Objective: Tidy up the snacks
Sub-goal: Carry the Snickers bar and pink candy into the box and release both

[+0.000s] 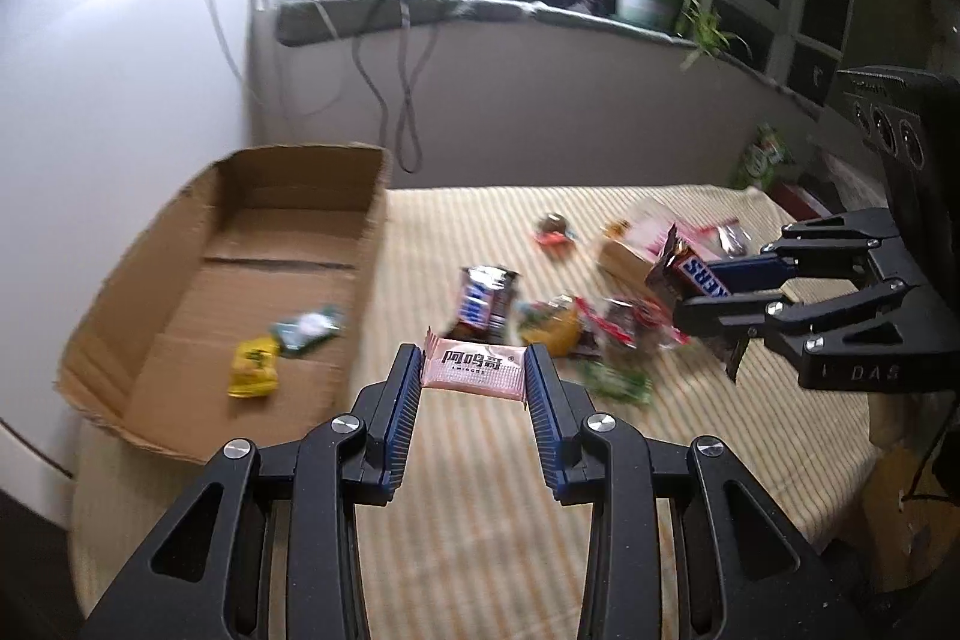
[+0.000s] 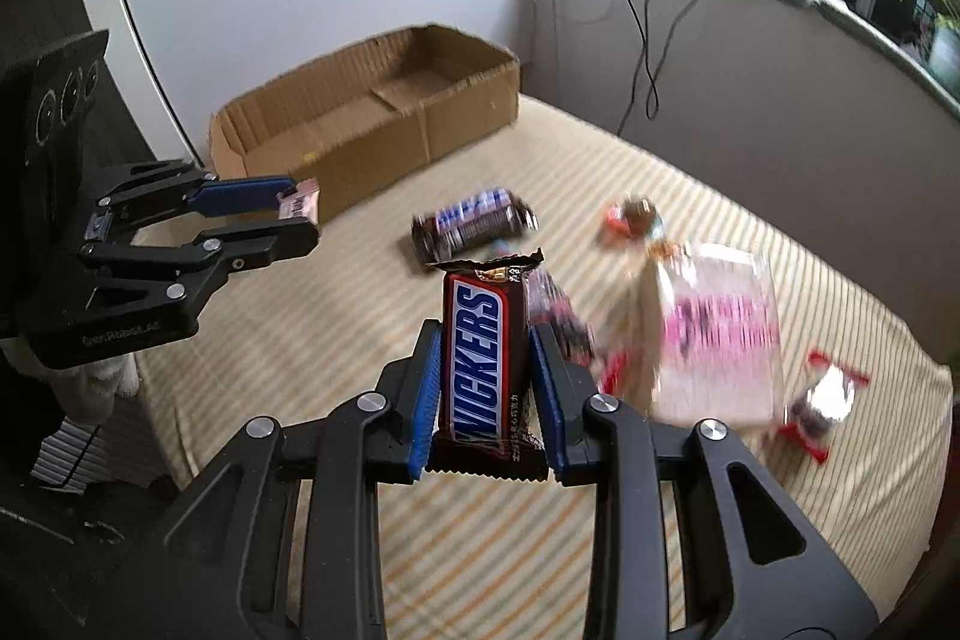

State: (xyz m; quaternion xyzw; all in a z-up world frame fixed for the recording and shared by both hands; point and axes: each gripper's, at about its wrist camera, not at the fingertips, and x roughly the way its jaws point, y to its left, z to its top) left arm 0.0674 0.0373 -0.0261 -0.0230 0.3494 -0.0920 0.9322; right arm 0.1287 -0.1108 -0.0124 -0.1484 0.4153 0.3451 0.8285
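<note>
Jaws of your left gripper [image 1: 473,376] clench the pink foil wafer packet [image 1: 474,369]; your right gripper [image 2: 487,376] clenches the brown Snickers bar [image 2: 485,358]. Carry both clear over the near wall of the brown cardboard box [image 2: 384,142] at the striped worktop's [image 2: 336,340] far-left corner before releasing.

We look down along each gripper, close above the striped tabletop [image 1: 480,490]; both views share the cardboard box [image 2: 372,124].

left gripper [image 1: 474,370] clamps flat pink wafer packet [image 1: 472,367] | right gripper [image 1: 708,298] grips brown Snickers bar [image 1: 690,274] | open cardboard box [image 1: 180,232] holds yellow candy [image 1: 253,367], green candy [image 1: 306,328]
</note>
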